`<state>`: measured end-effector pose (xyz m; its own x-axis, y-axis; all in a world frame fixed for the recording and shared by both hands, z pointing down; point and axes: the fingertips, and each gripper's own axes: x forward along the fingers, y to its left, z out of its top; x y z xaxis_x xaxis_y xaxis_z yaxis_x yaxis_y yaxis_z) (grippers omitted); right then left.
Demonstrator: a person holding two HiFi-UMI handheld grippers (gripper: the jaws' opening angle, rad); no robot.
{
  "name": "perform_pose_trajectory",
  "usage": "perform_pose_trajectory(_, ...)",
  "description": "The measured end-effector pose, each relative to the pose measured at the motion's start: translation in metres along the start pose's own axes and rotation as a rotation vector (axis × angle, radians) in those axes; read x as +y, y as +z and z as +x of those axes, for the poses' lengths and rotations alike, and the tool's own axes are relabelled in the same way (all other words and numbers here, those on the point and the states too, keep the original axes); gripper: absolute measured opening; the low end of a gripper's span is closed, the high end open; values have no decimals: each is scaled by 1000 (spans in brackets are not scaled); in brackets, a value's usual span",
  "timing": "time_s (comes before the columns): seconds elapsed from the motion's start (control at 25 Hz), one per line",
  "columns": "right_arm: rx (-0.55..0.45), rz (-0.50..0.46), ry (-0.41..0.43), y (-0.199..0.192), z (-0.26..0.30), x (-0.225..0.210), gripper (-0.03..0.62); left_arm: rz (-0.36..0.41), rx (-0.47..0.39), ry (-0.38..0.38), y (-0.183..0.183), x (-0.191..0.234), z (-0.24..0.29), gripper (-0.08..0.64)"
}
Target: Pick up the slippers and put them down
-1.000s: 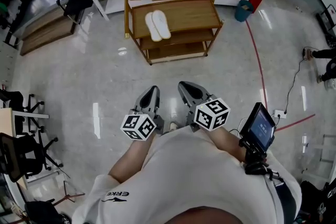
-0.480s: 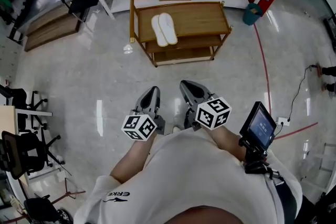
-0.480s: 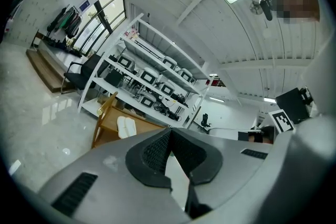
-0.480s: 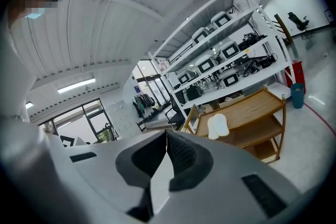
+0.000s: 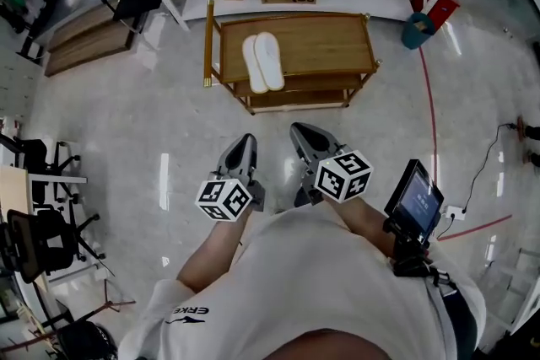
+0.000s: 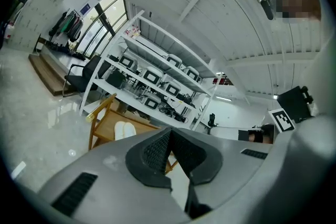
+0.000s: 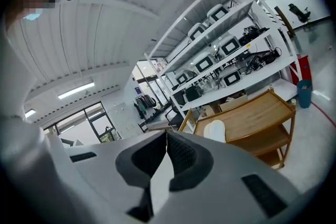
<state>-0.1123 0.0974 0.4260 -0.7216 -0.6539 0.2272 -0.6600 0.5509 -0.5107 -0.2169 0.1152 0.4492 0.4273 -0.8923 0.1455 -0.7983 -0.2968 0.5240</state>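
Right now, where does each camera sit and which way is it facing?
Head view: on the person's head, facing steeply down at the wooden rack holding the slippers; torso, left gripper and right gripper show.
Left gripper view: on that gripper, along its shut jaws toward the rack.
Right gripper view: likewise, over its own shut jaws.
All three share the slippers.

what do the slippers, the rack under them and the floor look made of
Slippers: white, flat and matte, probably foam or thin fabric; too small to be sure. Rack: wood, going by the warm brown colour and faint grain, with a light sheen. Floor: pale polished stone or tile, judging by the glossy reflections of the lights.
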Motion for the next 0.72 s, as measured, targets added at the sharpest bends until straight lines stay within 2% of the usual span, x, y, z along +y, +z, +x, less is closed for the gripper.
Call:
perform_pose_trajectory(0.4, 10, 53, 44, 30, 21, -65, 6, 23, 8, 66, 2, -3, 67, 4)
perform_pose_trajectory(0.72, 53, 128, 22, 27, 40, -101, 6, 9, 52, 113, -3, 12, 96, 5)
